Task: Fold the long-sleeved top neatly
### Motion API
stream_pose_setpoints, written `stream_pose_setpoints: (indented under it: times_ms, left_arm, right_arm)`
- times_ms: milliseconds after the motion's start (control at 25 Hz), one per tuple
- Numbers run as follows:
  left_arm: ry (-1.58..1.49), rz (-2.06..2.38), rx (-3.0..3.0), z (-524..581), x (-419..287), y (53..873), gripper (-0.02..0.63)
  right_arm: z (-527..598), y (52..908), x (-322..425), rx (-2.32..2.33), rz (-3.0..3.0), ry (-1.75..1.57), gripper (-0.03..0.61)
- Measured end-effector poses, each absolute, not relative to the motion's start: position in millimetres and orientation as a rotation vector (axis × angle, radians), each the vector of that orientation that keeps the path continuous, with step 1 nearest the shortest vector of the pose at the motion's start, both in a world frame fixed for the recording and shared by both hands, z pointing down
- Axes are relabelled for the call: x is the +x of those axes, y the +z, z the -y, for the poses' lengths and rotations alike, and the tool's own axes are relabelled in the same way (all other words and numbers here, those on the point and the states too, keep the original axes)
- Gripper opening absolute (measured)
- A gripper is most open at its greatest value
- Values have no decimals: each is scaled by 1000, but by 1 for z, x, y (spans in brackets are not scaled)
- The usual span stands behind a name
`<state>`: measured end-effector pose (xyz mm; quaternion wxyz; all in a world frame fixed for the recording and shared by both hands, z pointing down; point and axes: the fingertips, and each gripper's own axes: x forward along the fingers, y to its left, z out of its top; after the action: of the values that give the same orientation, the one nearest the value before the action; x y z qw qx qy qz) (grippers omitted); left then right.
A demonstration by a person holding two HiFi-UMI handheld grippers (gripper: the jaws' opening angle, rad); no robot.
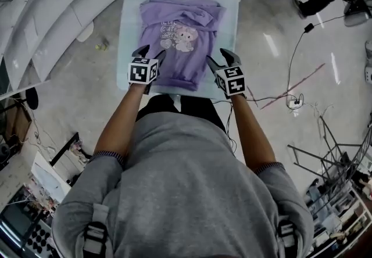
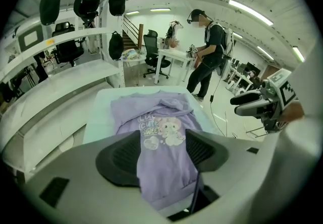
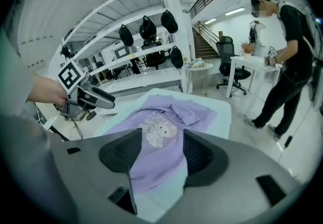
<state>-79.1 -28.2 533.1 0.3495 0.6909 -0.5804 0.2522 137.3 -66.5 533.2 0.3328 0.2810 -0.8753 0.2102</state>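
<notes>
1. Left gripper [image 1: 150, 53] hangs just above the near left corner of the purple top [image 1: 180, 59]. Its jaws stand apart, and in its own view only the cloth lying below shows between them; they hold nothing.
2. The right gripper [image 1: 221, 58] hangs over the near right side of the top, close to the hem [image 1: 180, 83]. Its jaws are also apart and empty, and the pads do not press on the cloth.
3. The top lies flat on the pale table [image 1: 131, 30], front side up, with the cartoon print [image 1: 181, 39] showing. The collar is at the far end and the hem is at the end near the person.
4. One sleeve [image 1: 204, 18] is laid across the chest on the right side. On the left side the edge runs quite straight and I see no sleeve spread out, so it seems to be turned in too, but I cannot tell this for sure.
5. My judgement is that the sleeve step is mostly done, because the top is already a narrow strip.
6. The body is at full length, so the fold from hem toward collar is left to do, and both grippers are well placed to take the hem corners.
</notes>
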Motion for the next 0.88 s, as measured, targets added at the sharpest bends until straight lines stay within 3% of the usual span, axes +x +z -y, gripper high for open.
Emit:
stream_pose_setpoints:
  times_ms: [480, 880]
  left_arm:
    - [706, 1434, 1690, -75, -150, 603, 305]
    - [707, 1374, 1603, -143, -164, 673, 305]
  right_arm:
    - [-27, 601, 135, 913, 2059, 850, 288]
    - [-86, 645, 145, 1029, 1910, 951, 296]
